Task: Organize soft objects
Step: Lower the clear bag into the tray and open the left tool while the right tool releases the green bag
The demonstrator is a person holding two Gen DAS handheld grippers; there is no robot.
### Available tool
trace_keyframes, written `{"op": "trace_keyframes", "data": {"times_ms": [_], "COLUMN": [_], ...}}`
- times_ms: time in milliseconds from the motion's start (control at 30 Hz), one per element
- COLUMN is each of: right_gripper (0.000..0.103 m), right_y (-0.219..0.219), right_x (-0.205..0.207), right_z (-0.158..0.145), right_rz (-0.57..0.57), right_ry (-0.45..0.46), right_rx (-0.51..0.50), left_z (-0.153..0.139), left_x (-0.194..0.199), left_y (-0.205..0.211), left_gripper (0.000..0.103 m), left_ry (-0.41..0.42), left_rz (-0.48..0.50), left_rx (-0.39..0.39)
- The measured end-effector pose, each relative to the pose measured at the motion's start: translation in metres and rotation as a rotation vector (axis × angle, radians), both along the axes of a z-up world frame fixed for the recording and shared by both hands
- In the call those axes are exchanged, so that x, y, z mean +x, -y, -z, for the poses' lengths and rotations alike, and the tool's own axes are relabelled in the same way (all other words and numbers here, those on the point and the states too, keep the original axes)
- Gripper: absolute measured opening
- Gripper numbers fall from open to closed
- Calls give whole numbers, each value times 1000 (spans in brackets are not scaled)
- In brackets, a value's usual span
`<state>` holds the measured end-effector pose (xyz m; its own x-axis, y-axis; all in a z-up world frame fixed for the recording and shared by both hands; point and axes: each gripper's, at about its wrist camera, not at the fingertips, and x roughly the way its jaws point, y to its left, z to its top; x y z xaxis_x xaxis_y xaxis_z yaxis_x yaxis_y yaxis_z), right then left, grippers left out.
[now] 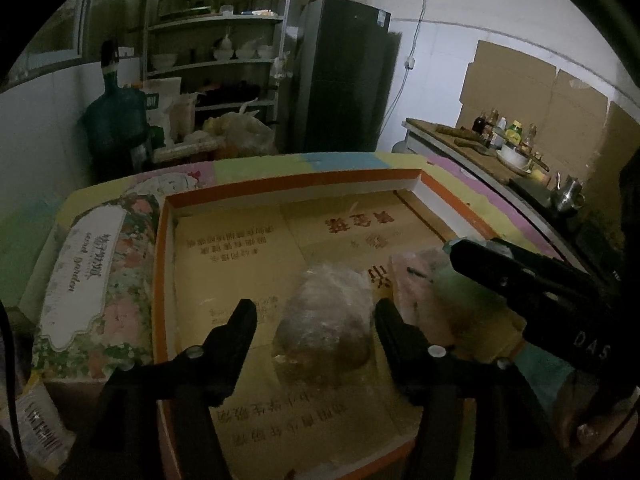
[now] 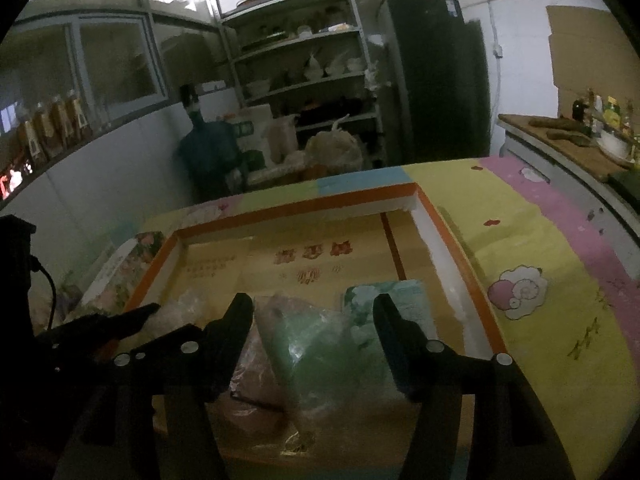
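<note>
Left gripper (image 1: 316,314): jaws apart, fingers on either side of a brownish soft bundle in clear wrap (image 1: 324,320); gaps show on both sides, so the pads are not pressing it. Bundle lies on the floor of an orange-rimmed shallow box (image 1: 160,264), near its front half.

Right gripper (image 2: 314,312): jaws likewise spread, straddling a green soft item in clear plastic (image 2: 316,344), no visible squeeze. Green item rests partly over a pinkish wrapped item (image 2: 250,376), both inside the same box, toward its right front. A flat pale-green floral packet (image 2: 404,300) lies just behind them, near the right wall.

Box floor is lined with tan cardboard printed with red characters (image 1: 352,226). Left of the box, touching its wall, lies a floral-print package (image 1: 92,272). Box sits on a pastel patterned cloth (image 2: 532,280). Farther back: metal shelving with dishes (image 2: 312,60), a dark refrigerator (image 1: 344,76), and a counter with bottles (image 1: 500,132).
</note>
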<state>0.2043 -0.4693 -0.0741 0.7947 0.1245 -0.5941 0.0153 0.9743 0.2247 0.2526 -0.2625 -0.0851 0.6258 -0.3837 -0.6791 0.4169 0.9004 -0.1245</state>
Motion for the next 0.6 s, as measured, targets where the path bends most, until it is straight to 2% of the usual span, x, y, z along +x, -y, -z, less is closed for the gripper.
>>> {"op": "trace_keyframes", "data": {"times_ms": [200, 600], "right_gripper": [65, 65], "right_y": [1, -8], "right_x": [-9, -25], "right_z": [-9, -23], "right_rz": [15, 30], "right_ry": [24, 42], "right_rx": [-2, -18], "left_z": [-7, -20], "left_x": [-6, -20], "left_y": [-5, -15], "left_gripper": [67, 67], "left_ry": [18, 46], "left_rz": [2, 4], "left_rx": [-15, -41]}}
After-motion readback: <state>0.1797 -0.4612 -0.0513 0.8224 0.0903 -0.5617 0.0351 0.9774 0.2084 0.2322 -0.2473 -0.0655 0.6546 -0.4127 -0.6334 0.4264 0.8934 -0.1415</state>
